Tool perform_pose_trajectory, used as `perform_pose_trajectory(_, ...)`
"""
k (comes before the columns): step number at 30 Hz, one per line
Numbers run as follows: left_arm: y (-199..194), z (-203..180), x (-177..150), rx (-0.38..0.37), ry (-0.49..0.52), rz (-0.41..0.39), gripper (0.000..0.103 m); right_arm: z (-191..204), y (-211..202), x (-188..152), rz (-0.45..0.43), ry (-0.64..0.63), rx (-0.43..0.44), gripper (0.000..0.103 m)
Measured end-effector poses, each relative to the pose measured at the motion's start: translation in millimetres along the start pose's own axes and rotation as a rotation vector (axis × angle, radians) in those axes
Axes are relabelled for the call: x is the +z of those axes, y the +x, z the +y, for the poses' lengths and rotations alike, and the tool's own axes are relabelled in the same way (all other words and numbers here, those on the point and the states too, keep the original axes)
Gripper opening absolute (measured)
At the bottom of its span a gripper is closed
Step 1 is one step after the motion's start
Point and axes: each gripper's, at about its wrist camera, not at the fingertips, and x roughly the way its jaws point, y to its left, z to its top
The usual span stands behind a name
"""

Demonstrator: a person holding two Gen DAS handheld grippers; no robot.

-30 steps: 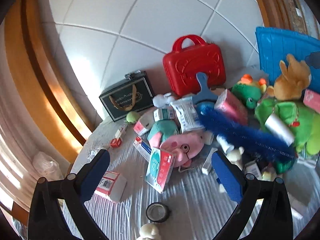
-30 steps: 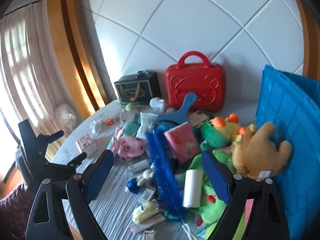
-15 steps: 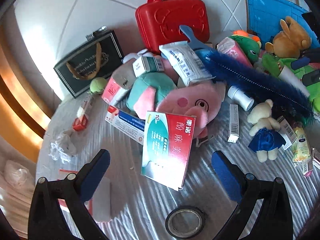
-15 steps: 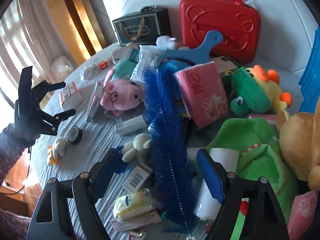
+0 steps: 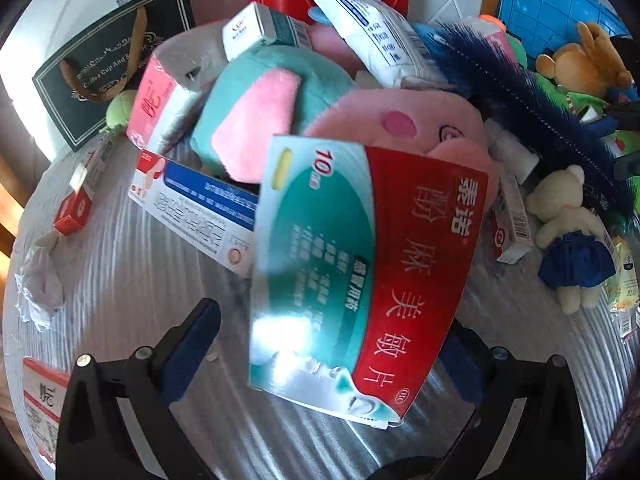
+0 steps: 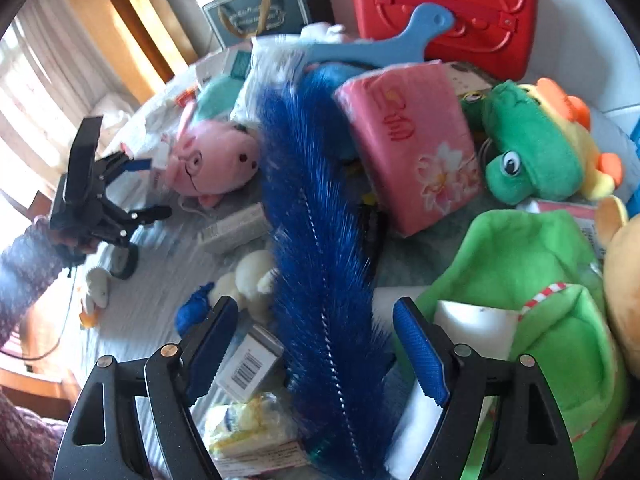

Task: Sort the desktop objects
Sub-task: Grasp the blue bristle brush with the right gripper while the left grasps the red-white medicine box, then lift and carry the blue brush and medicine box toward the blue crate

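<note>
left hand-held gripper (image 5: 328, 344): jaws apart, right finger hidden behind one medicine box (image 5: 360, 272) | right hand-held gripper (image 6: 316, 344): jaws apart around one blue bottle brush (image 6: 320, 248), tip cut off

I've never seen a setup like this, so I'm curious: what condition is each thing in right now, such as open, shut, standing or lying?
left gripper: open, jaws either side of the medicine box.
right gripper: open, straddling the blue brush.
medicine box: propped against the pink pig plush, not gripped.
blue brush: lying across the pile.
red case: shut, upright.
</note>
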Motion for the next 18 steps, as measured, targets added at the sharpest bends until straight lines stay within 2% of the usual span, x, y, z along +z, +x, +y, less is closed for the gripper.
perform_pose_trajectory(2, 1, -2, -2, -0.041, -0.005, -0.010, 0.077, 1, 8, 0, 0.022, -0.027, -0.007, 0.081)
perform_pose_trajectory(4, 0, -4, 0, -0.033, -0.006, -0.008, 0.073, 5, 11, 1, 0.026, -0.066, -0.020, 0.079)
perform_pose_trajectory(6, -1, -6, -1, -0.027, -0.004, -0.001, 0.073, 8, 15, 3, 0.049, -0.096, -0.035, 0.071)
perform_pose_trajectory(7, -2, -8, -1, -0.020, -0.004, 0.003, 0.073, 9, 18, 4, 0.059, -0.107, -0.043, 0.063)
perform_pose_trajectory(8, -3, -10, -1, -0.015, -0.001, 0.006, 0.073, 9, 18, 4, 0.067, -0.118, -0.055, 0.047)
perform_pose_trajectory(10, -3, -14, -2, -0.002, -0.002, 0.010, 0.073, 7, 19, 5, 0.088, -0.123, -0.076, 0.026)
perform_pose_trajectory(12, -2, -14, 0, -0.003, -0.031, 0.016, 0.073, 8, 22, 10, 0.088, -0.146, -0.089, 0.025)
perform_pose_trajectory(16, -1, -16, 3, 0.001, -0.055, 0.029, 0.073, 32, 40, 14, 0.073, -0.306, -0.172, 0.025)
perform_pose_trajectory(18, -1, -16, 4, 0.002, -0.063, 0.032, 0.073, 41, 55, 13, 0.123, -0.345, -0.155, 0.026)
